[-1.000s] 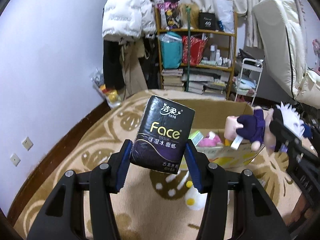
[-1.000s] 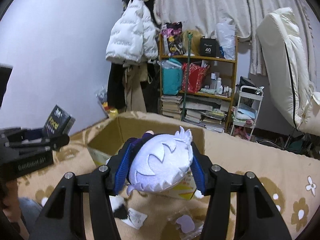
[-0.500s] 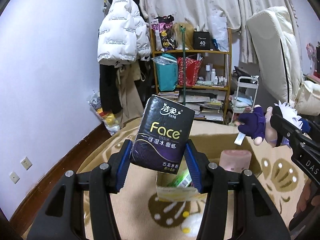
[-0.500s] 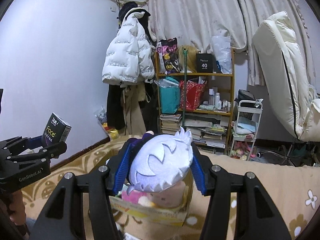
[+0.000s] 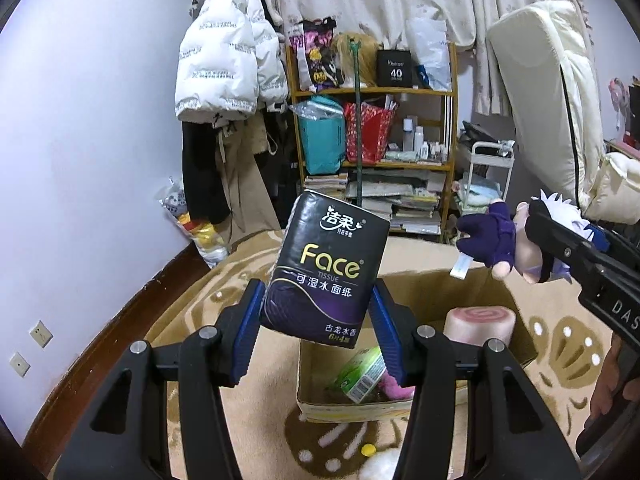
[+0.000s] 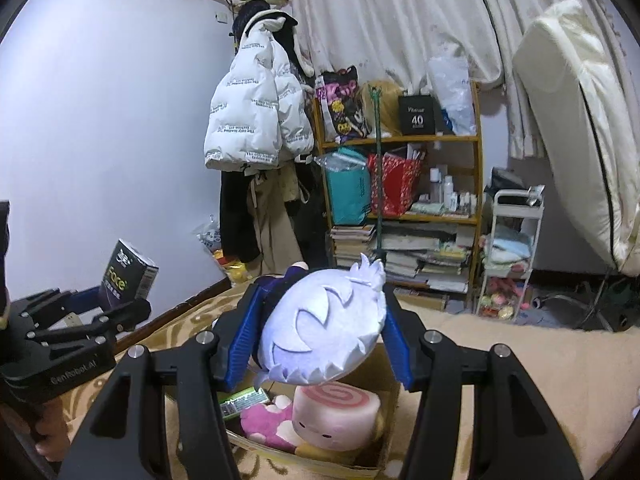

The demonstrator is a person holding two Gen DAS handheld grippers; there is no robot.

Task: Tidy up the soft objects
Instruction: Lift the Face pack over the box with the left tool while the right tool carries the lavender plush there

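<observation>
My left gripper (image 5: pixel 318 320) is shut on a black Face tissue pack (image 5: pixel 326 268), held in the air above the near left side of an open cardboard box (image 5: pixel 516 312). My right gripper (image 6: pixel 316 332) is shut on a white-haired plush doll (image 6: pixel 320 332) in purple clothes, held over the box (image 6: pixel 390 412). The doll also shows in the left wrist view (image 5: pixel 516 240) at the right. The tissue pack also shows in the right wrist view (image 6: pixel 128 276) at the left. Inside the box lie a pink roll plush (image 6: pixel 334 410), a magenta plush (image 6: pixel 262 424) and a green pack (image 5: pixel 360 372).
The box stands on a beige patterned carpet (image 5: pixel 188 312). A cluttered wooden shelf (image 5: pixel 372 152), hanging coats (image 5: pixel 228 64) and a white cart (image 5: pixel 488 168) line the back wall. A white mattress (image 5: pixel 548 92) leans at the right. A small white plush (image 5: pixel 380 466) lies before the box.
Both grippers have risen and tilted up with their loads still held; the box now sits lower in both views and more of the back wall shows.
</observation>
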